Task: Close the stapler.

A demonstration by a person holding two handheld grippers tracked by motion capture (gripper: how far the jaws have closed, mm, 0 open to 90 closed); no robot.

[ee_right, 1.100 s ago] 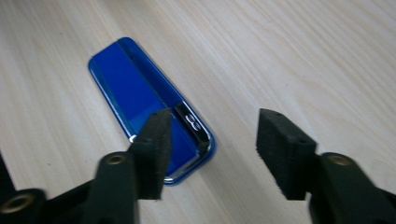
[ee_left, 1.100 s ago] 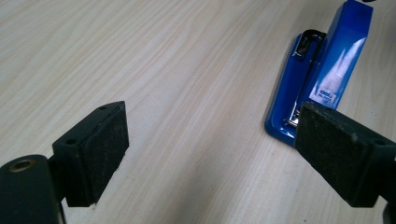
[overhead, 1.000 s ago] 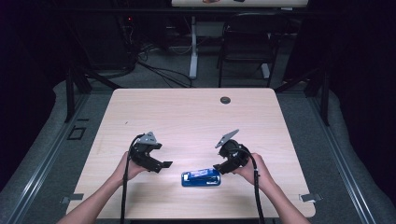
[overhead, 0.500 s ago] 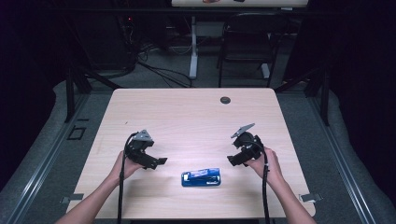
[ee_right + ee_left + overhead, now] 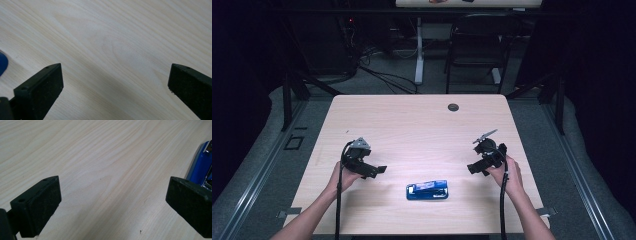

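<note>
No lettering, label or number can be read on anything here (the blue stapler [image 5: 427, 190] included).

A pale wood-grain table [image 5: 412, 125] carries a blue stapler [image 5: 427, 190] lying flat near its six o'clock edge. A small dark round thing [image 5: 453, 107], perhaps a cable grommet, sits toward twelve o'clock.

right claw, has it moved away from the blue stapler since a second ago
Yes. The right claw was touching the blue stapler and now sits well off to its right, nearer the table's right edge, jaws just opened, nothing between them.
</note>
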